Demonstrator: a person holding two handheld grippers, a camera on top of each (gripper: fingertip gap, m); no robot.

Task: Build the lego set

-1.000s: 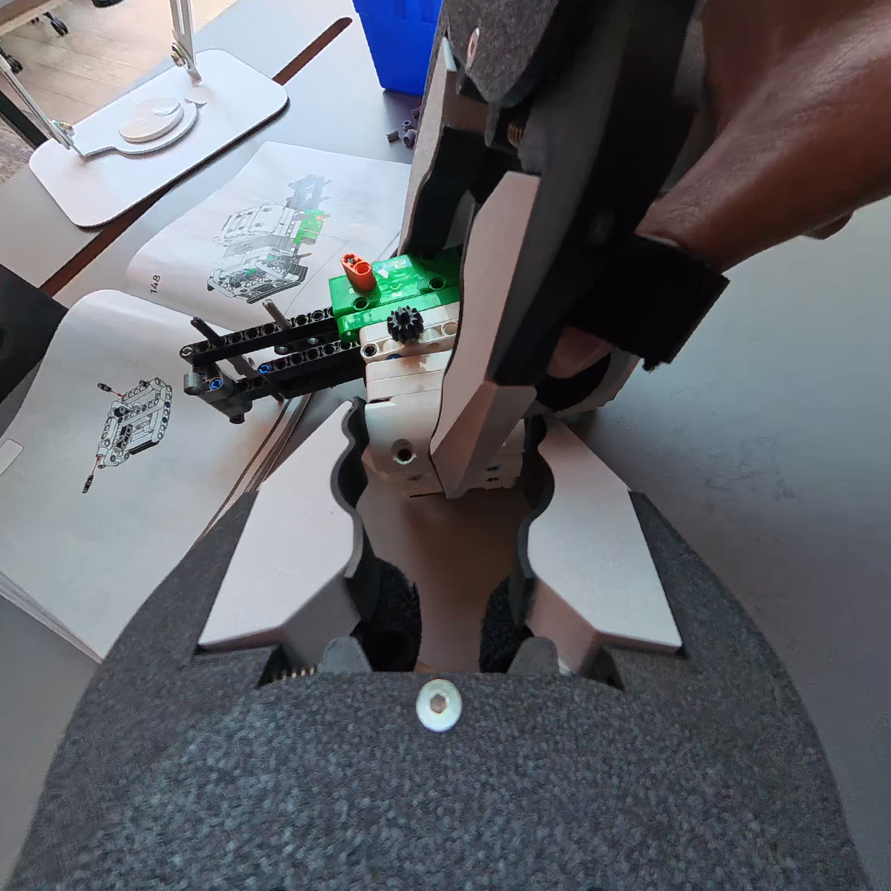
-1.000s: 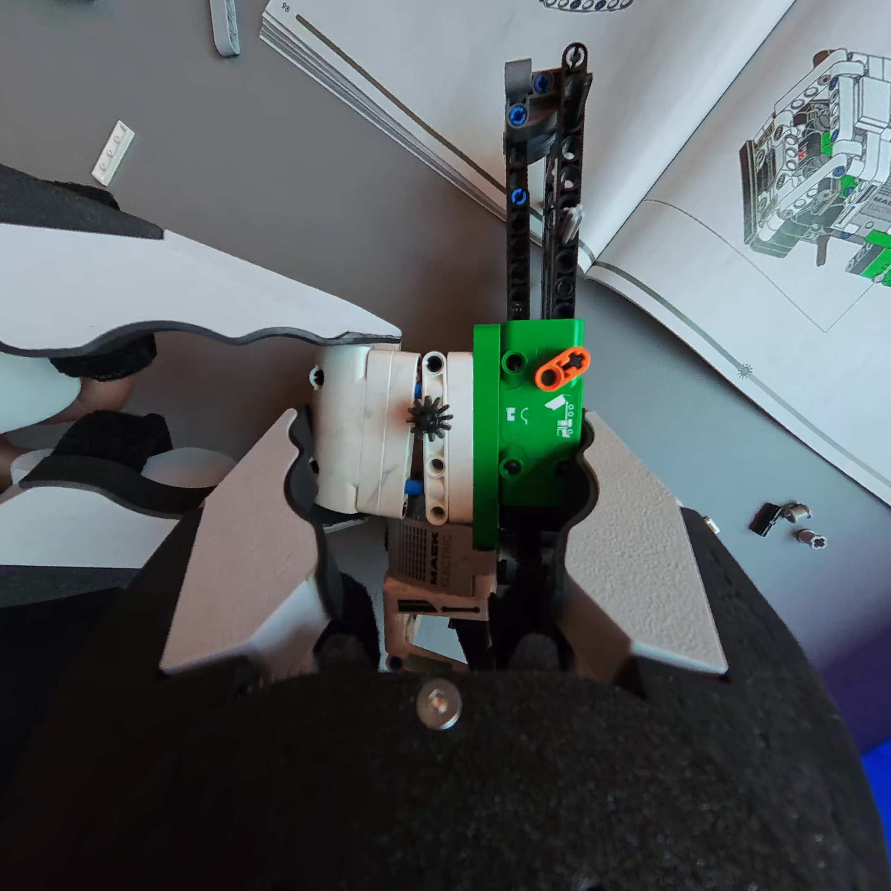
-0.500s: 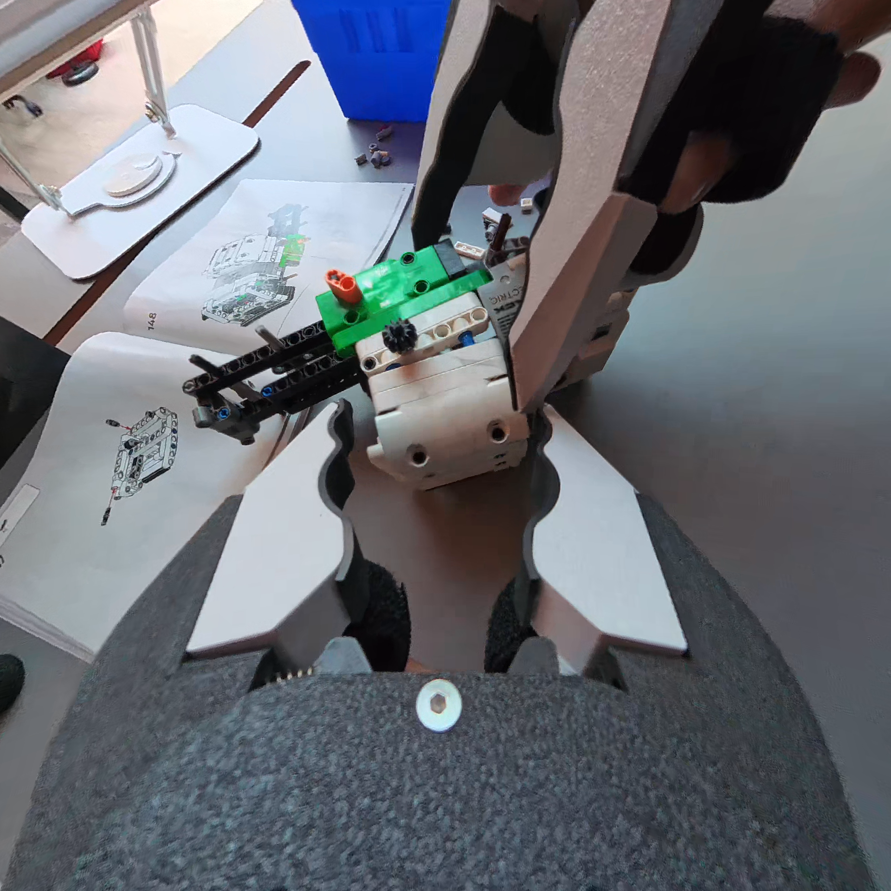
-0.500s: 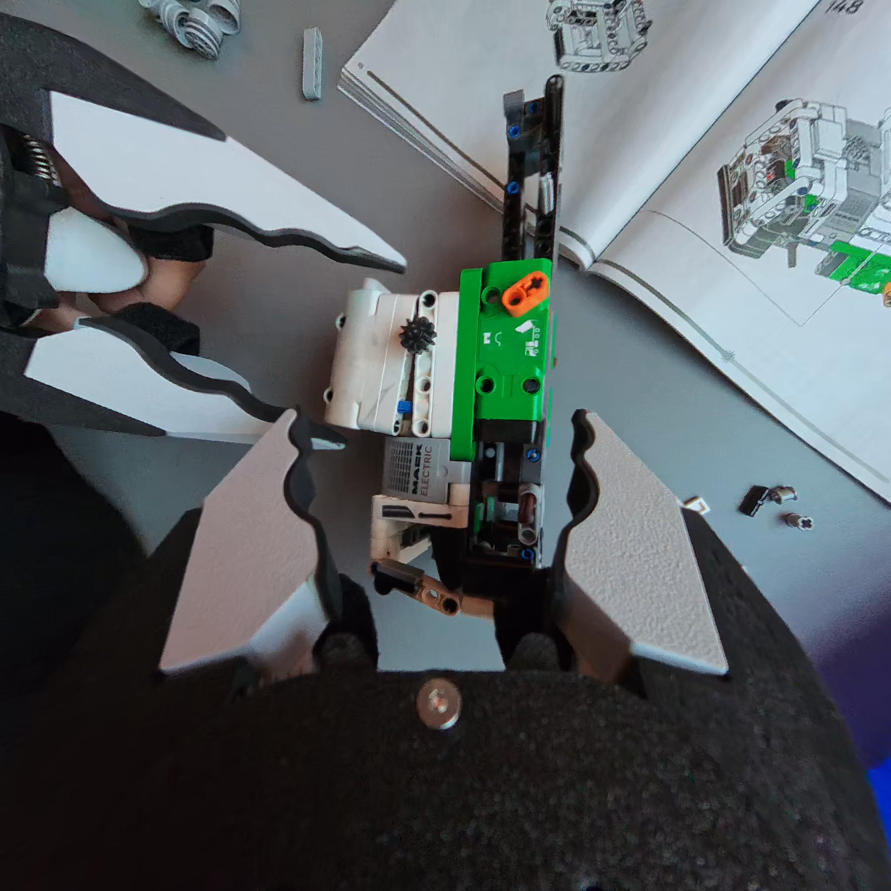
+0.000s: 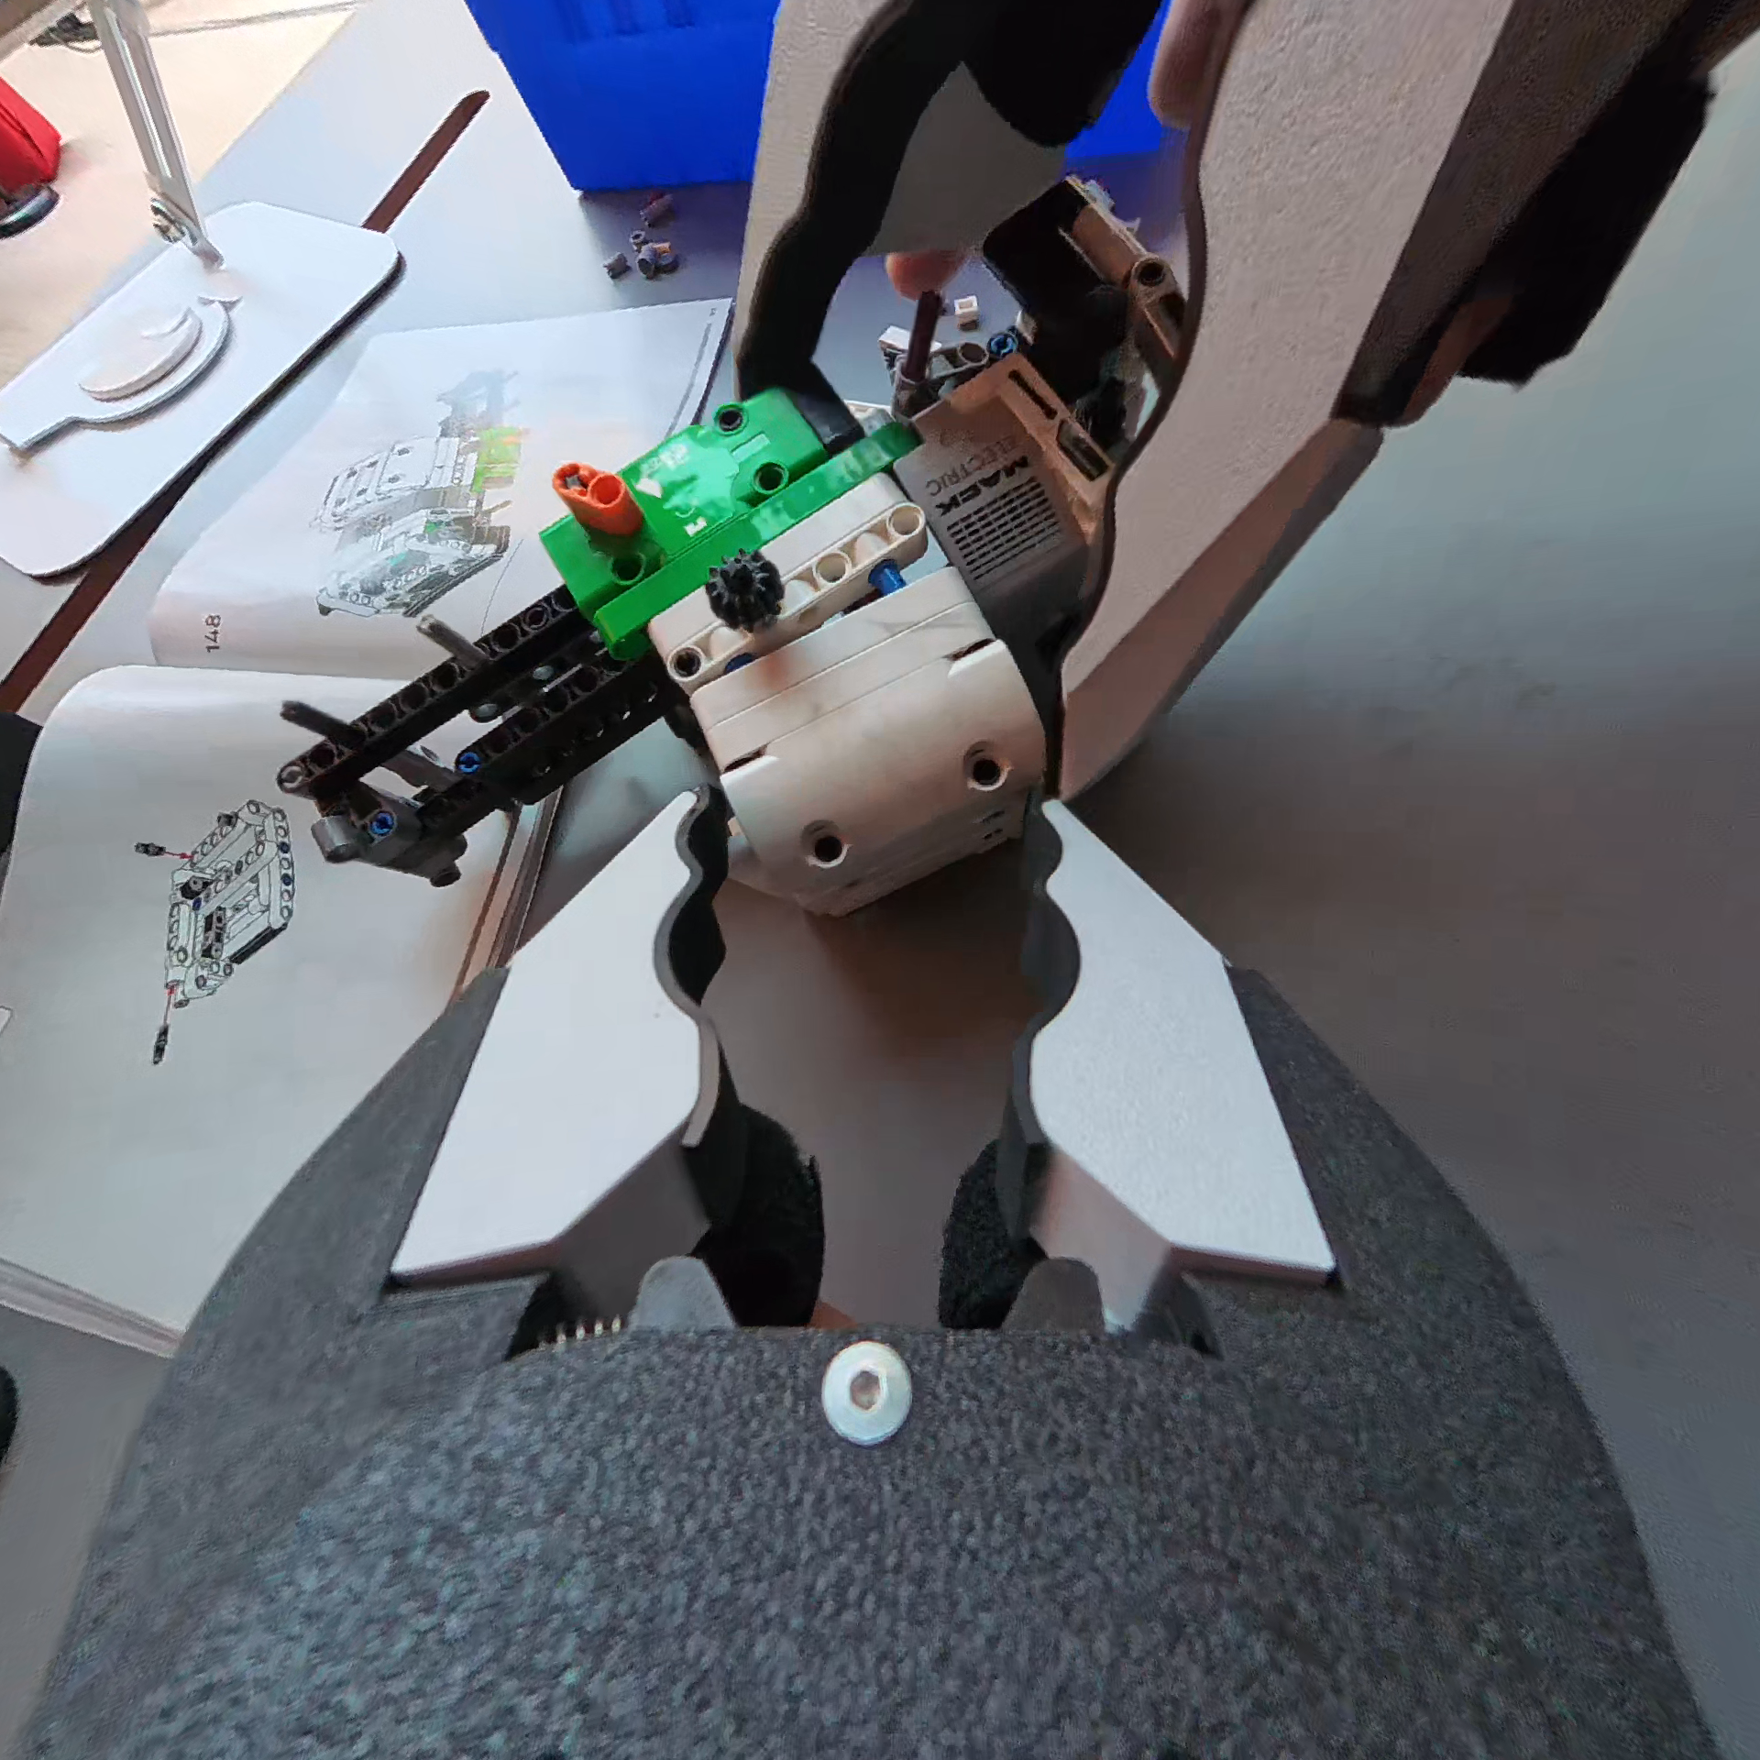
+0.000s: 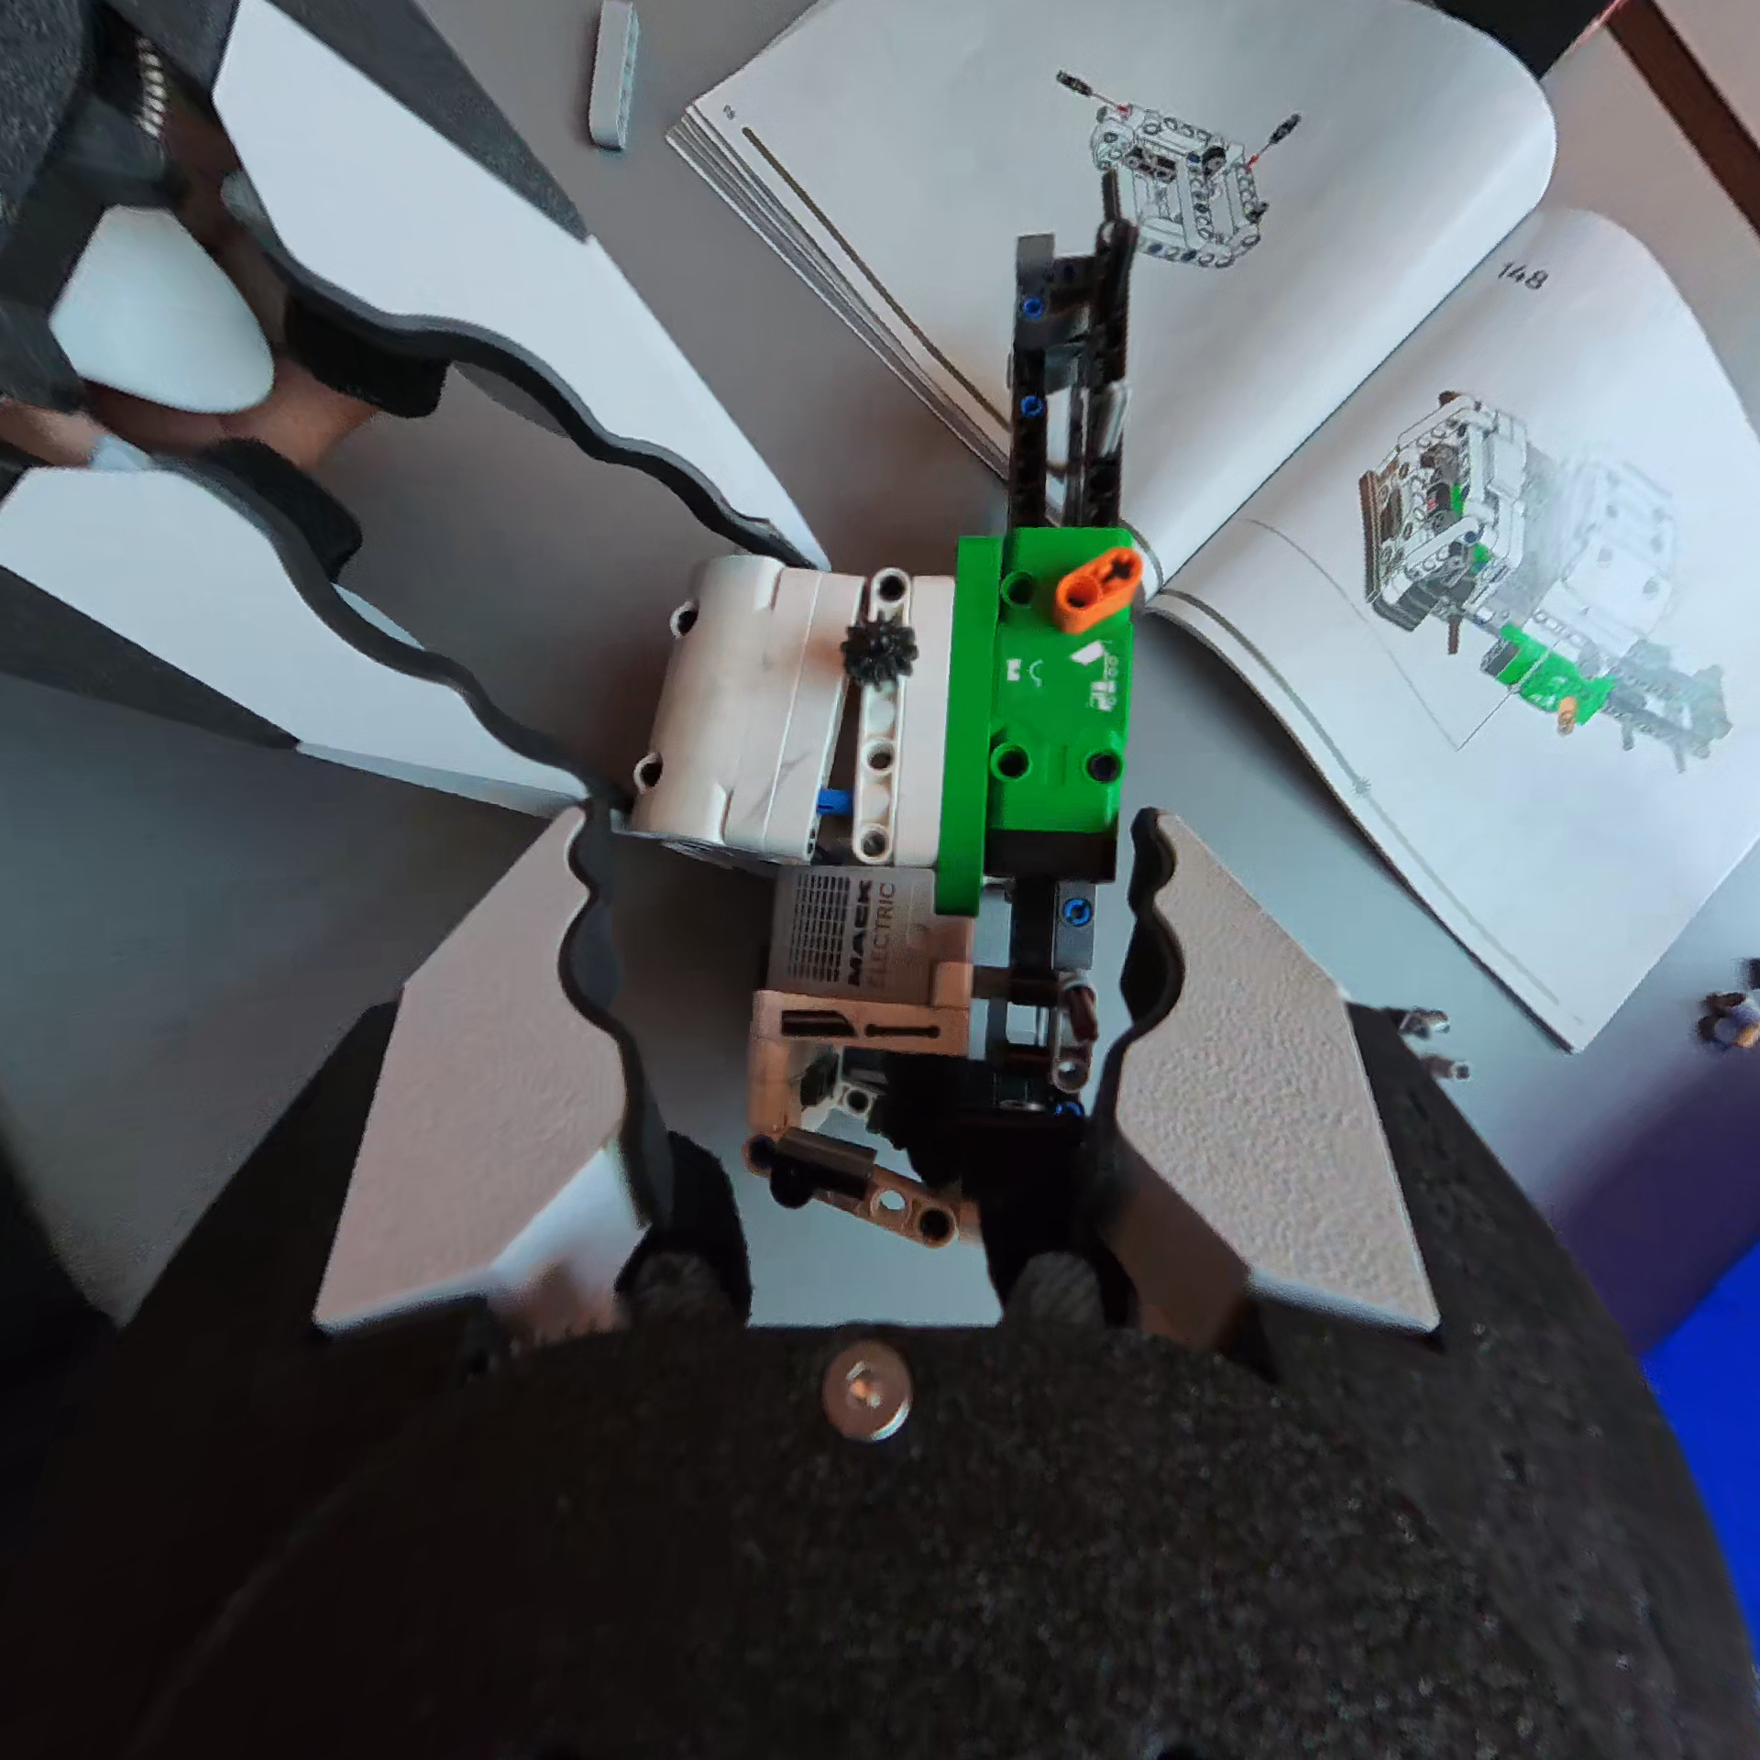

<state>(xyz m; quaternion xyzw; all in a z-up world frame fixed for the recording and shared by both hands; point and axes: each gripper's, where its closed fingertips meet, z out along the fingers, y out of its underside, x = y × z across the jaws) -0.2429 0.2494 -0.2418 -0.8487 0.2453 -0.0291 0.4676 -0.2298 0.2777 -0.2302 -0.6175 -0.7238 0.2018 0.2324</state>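
The partly built lego model (image 5: 857,762) lies on the dark table: a white block, a green block with an orange pin, and black beams that reach over the booklet. My left gripper (image 5: 869,819) has its two fingertips (image 5: 1057,857) against opposite sides of the white block. The right wrist view shows the same, with the left gripper (image 6: 710,681) coming in from the left onto the model (image 6: 1038,714). My right gripper (image 6: 869,829) is wide open. The model's grey and tan end stands between its fingers (image 6: 1238,1048) with a gap on the left. It hangs over the model in the left wrist view.
An open instruction booklet (image 5: 286,952) lies left of the model and shows in the right wrist view (image 6: 1333,314). A blue bin (image 5: 648,95) stands at the back. A white lamp base (image 5: 190,333), small loose parts (image 5: 648,252) and a grey beam (image 6: 614,76) lie around. Left tips and right tips are each some 20 centimeters from the grey beam (image 6: 614,76).
My left jaws have narrowed and their tips now touch the white block. My right gripper has stayed wide open and drawn back, so only the model's rear end stands between its fingers.
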